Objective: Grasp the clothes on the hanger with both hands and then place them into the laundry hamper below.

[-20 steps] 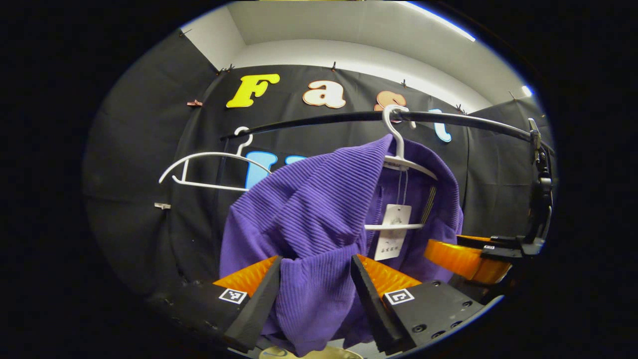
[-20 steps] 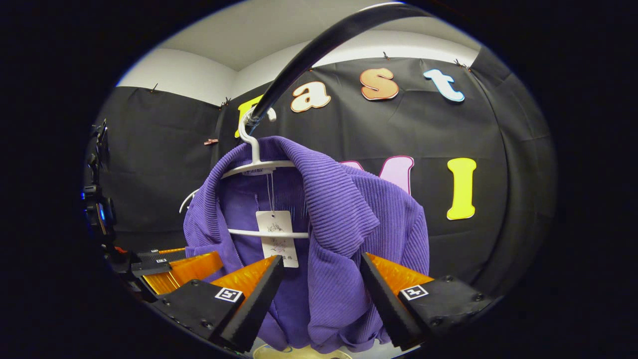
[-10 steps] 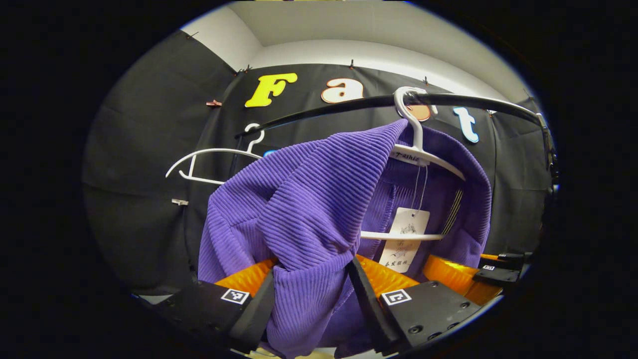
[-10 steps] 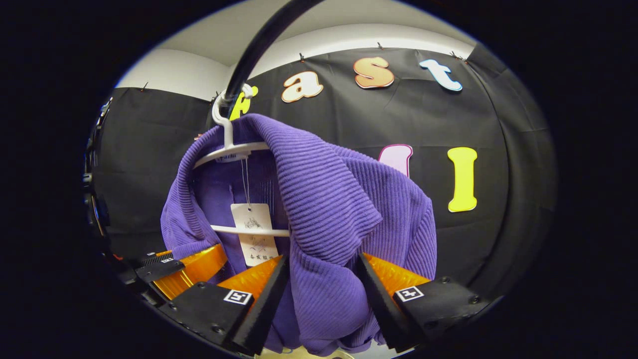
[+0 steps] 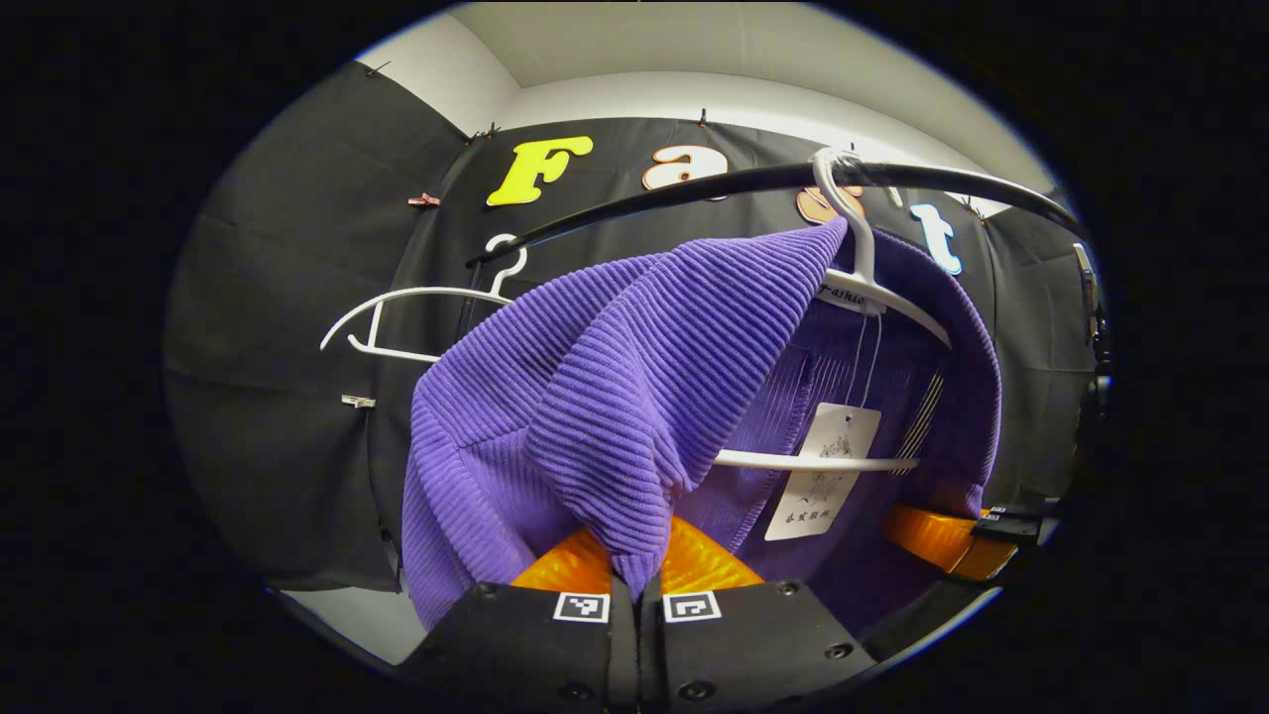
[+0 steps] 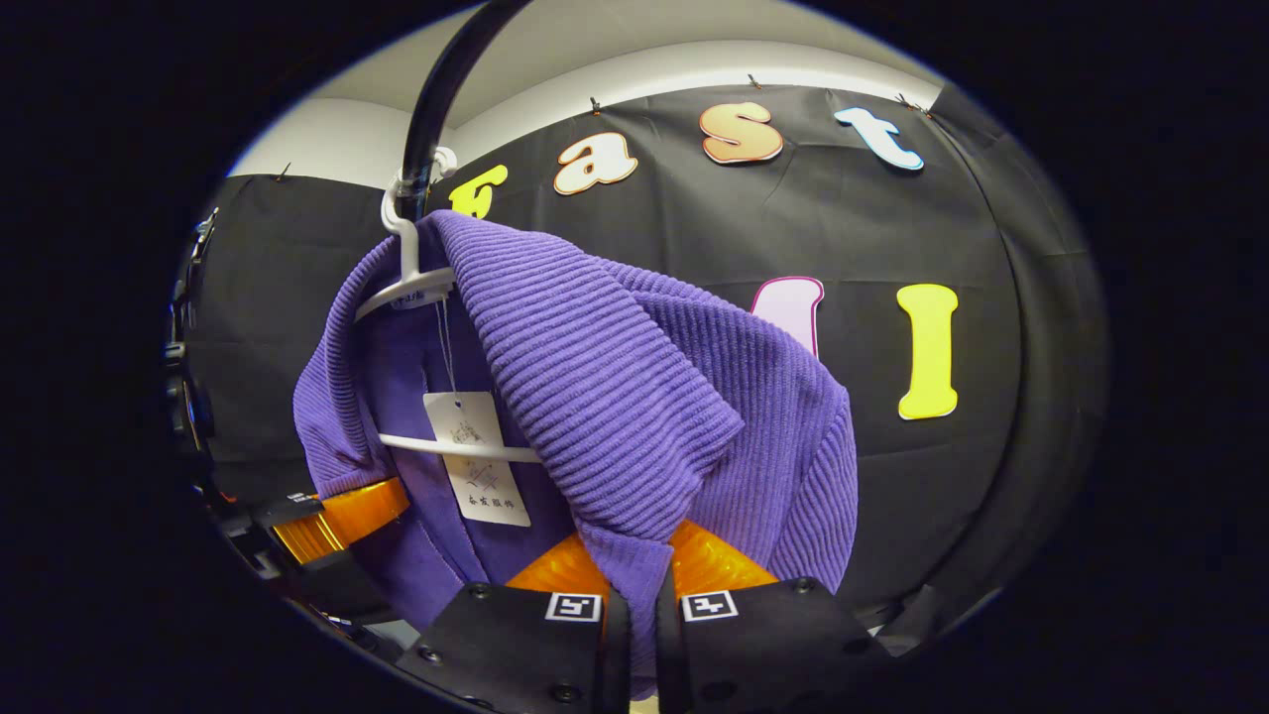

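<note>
Hanging from rail [image 5: 694, 188]: purple top [image 5: 605, 397] on white hanger [image 5: 872, 297], paper tag [image 5: 823, 471] inside. Left gripper [image 5: 635, 595] clenched on front fold of top. Right gripper [image 6: 639, 600] clenched on other front fold. Spare hanger [image 5: 406, 322] alongside on rail.

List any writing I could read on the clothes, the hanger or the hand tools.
Paper tag hanging inside the purple sweater: small print, too small to read.
White hanger, at its neck: a short printed word, partly covered by the sweater, not readable whole.
Square markers on the left gripper: coded patterns, no words.
</note>
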`<act>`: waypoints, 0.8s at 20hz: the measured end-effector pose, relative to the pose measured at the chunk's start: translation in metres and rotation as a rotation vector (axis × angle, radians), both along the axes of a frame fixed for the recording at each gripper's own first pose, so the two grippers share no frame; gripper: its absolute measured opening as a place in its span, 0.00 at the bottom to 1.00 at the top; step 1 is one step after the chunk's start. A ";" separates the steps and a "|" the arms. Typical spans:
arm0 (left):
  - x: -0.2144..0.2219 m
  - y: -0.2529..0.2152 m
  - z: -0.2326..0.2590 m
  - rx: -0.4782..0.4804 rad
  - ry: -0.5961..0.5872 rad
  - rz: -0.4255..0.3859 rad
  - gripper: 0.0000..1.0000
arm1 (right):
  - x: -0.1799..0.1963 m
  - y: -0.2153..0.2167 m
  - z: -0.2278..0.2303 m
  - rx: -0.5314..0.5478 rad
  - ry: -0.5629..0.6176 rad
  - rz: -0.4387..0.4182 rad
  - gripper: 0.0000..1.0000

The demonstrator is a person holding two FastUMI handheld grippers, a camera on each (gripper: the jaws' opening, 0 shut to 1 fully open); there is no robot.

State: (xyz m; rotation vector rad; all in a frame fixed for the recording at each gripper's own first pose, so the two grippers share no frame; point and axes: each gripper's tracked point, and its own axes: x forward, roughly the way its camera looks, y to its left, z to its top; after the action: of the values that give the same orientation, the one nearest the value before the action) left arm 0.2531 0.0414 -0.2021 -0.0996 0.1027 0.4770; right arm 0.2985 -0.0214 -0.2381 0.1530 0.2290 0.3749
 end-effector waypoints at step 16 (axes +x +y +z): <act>-0.063 0.046 0.061 0.172 -0.020 0.143 0.05 | -0.020 -0.051 0.050 0.164 -0.066 -0.040 0.15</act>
State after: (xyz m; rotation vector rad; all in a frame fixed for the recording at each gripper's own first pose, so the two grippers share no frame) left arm 0.1902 0.0878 -0.1413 0.0572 0.0349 0.6255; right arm 0.2783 -0.0723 -0.1882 0.3057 0.1301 0.3577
